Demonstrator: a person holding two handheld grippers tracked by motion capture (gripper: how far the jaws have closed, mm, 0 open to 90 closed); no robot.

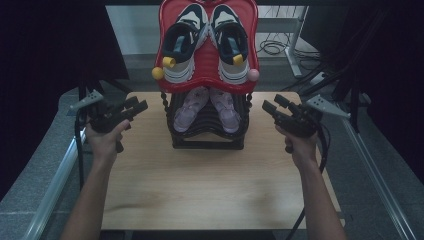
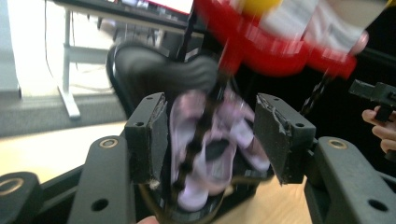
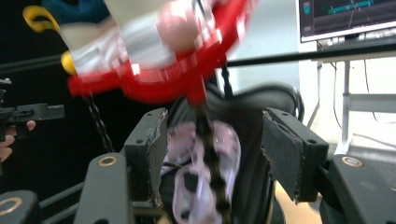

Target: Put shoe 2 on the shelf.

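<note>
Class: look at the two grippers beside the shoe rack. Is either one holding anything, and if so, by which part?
Nothing is held. The left gripper and the right gripper both stand open, apart from the shoe rack.

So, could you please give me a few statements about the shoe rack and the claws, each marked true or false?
1. The rack stands on the wooden table. True.
2. The red tray holds the lilac shoes. False: it holds the dark and white sneakers; the lilac shoes sit on the black tier below.
3. Both claws are open and hold nothing. True: left claw, right claw.
4. The right claw grips a sneaker. False: it is beside the rack, apart from it.
</note>
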